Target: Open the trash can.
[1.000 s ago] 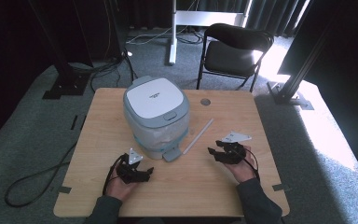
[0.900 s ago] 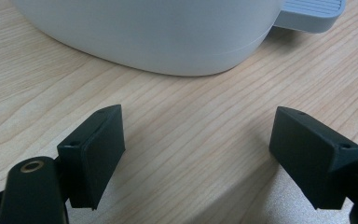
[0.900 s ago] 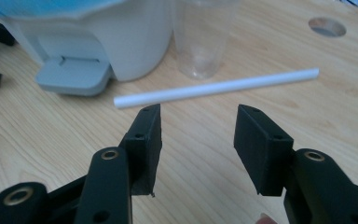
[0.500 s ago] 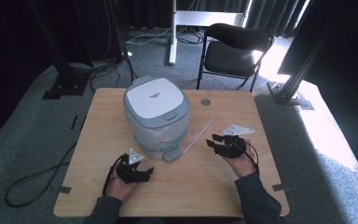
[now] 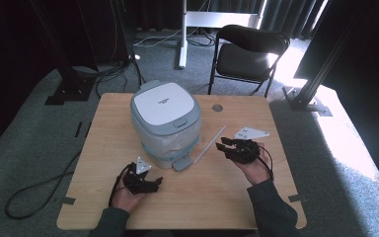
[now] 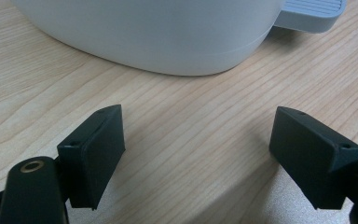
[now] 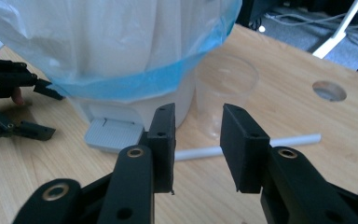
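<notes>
A grey pedal bin (image 5: pixel 165 118) with a white lid and a blue-edged plastic liner stands on the wooden table (image 5: pixel 118 113). Its pedal (image 5: pixel 180 163) points toward me. A white straw (image 5: pixel 209 144) lies flat to the bin's right. A clear cup (image 7: pixel 223 88) stands by the bin (image 7: pixel 121 46) beyond the straw (image 7: pixel 293 140). My right gripper (image 5: pixel 223 148) hovers above the table beside the straw. Its jaws (image 7: pixel 198 140) have just been closing and stand partly apart with nothing between them. My left gripper (image 5: pixel 153 183) rests on the table in front of the bin (image 6: pixel 144 32), wide open (image 6: pixel 196 154) and empty.
A black chair (image 5: pixel 249 54) stands behind the table's far right edge. A round cable hole (image 5: pixel 217 107) sits in the tabletop near the back. Cables (image 5: pixel 39 192) trail on the floor to the left. A white stand base (image 5: pixel 182 34) is behind the bin.
My right gripper has risen off the table and its jaws have narrowed. My left gripper has stayed where it was.
</notes>
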A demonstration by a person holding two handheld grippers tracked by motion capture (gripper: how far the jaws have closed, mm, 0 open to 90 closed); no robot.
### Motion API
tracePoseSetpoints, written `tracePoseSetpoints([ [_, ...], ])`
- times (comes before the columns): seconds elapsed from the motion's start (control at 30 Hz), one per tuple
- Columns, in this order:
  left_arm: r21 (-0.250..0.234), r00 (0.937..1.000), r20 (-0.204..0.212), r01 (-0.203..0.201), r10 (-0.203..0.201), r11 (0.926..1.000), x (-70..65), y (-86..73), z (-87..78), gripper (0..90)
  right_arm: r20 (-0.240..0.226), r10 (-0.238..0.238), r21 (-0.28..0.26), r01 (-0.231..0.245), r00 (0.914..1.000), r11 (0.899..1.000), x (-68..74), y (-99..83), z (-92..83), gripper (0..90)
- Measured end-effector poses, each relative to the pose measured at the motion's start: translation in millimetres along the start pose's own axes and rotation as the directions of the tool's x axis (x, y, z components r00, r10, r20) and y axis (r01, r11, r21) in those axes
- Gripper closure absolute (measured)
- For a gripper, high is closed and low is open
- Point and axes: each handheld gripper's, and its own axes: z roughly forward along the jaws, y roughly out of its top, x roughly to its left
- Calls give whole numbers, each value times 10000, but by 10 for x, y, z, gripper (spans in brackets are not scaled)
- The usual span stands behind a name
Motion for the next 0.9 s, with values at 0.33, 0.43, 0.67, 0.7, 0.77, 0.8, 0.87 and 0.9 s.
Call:
tracePoseSetpoints([
  [0.33, 5, 10000, 11, 12, -12, 10000, -1, 0, 0, 180, -92, -17, -266, 15, 10000, 9996, 18, 136, -38, 636],
  [0.43, 4, 10000, 2, 0, 0, 10000, 0, 0, 0, 180, -153, 5, -346, -10, 9999, 9994, 26, 172, -58, 637],
  [0.67, -1, 10000, 2, 3, -3, 10000, 0, 0, 0, 180, -278, -161, -487, 148, 9995, 9987, 66, 279, -81, 659],
  [0.7, 2, 10000, -1, -1, 1, 10000, 0, 0, 0, 180, -298, -168, -502, 153, 9994, 9986, 72, 293, -86, 662],
  [0.77, 1, 10000, 2, 0, 0, 10000, 0, 0, 0, 180, -328, -229, -522, 211, 9992, 9984, 78, 317, -93, 674],
  [0.8, 0, 10000, 2, 3, -3, 10000, 0, 0, 0, 180, -332, -254, -554, 235, 9991, 9982, 86, 332, -97, 679],
  [0.87, 1, 10000, 0, 2, -2, 10000, 0, 1, 0, 180, -344, -308, -589, 287, 9989, 9979, 94, 353, -98, 692],
  [0.9, 3, 10000, 3, 4, -4, 10000, 0, 1, 0, 180, -329, -349, -621, 328, 9988, 9975, 100, 362, -101, 699],
])
